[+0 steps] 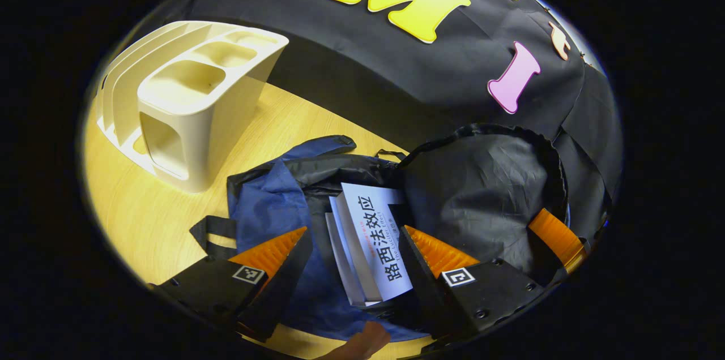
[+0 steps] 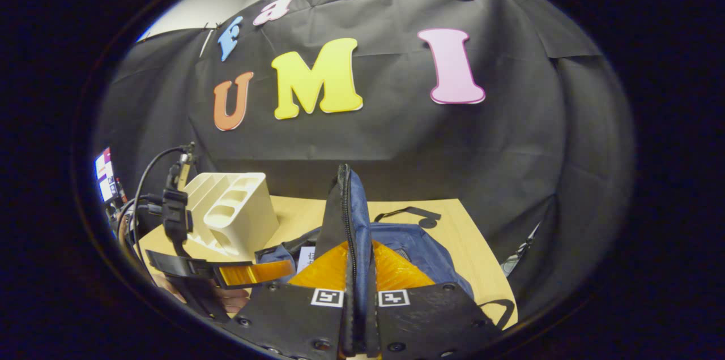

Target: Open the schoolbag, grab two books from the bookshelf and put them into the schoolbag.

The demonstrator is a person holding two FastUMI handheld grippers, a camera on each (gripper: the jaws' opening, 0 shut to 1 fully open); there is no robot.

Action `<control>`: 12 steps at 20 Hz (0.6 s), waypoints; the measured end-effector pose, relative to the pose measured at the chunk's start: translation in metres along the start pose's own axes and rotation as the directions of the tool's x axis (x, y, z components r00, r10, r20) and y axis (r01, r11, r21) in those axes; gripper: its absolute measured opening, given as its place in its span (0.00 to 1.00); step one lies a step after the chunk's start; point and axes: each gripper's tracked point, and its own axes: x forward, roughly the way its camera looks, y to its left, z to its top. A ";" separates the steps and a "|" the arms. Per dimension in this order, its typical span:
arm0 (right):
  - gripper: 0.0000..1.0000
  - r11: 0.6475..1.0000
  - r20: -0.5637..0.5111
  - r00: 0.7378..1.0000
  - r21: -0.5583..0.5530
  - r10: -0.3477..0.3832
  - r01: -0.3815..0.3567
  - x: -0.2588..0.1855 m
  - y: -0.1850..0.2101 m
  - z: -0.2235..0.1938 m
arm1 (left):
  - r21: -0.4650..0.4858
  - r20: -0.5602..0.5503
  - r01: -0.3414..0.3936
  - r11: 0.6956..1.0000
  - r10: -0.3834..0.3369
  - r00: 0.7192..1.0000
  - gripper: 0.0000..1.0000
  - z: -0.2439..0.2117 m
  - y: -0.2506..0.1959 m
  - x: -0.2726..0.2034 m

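Two books are seen inside the opened schoolbag, beside the emptied bookshelf, so little seems left. Its flap is pinched upright by the right gripper; the left gripper is spread wide, holding nothing

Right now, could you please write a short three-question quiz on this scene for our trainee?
1. True or false: the right gripper is shut on the bag's flap.
2. Where are the books? A) in the shelf B) inside the bag C) flat on the table
3. Fill in: the left gripper is ____, its fingers on either side of the books.

Key: 1 true; 2 B; 3 open
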 end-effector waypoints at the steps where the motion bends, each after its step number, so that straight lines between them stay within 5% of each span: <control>1: 0.08 1.000 -0.004 1.000 0.007 -0.016 0.016 -0.002 -0.002 -0.002 | 0.016 0.007 -0.006 1.000 0.006 1.000 0.97 0.001 0.004 -0.007; 3: 0.07 0.998 -0.013 0.998 0.009 -0.068 0.068 -0.008 -0.007 -0.010 | 0.049 0.032 -0.026 0.998 0.024 0.999 0.97 0.001 0.016 -0.020; 5: 0.24 0.989 0.008 0.989 -0.017 -0.147 0.147 -0.013 -0.016 -0.013 | 0.082 0.056 -0.041 0.996 0.036 0.998 0.97 0.004 0.024 -0.035; 6: 0.19 0.985 0.010 0.985 -0.030 -0.172 0.173 -0.018 -0.016 -0.018 | 0.104 0.062 -0.035 0.994 0.029 0.998 0.97 0.004 0.025 -0.042; 12: 0.28 0.976 -0.005 0.976 -0.015 -0.218 0.217 -0.030 -0.003 -0.034 | 0.189 0.154 -0.094 0.978 0.065 0.986 0.97 0.020 0.052 -0.084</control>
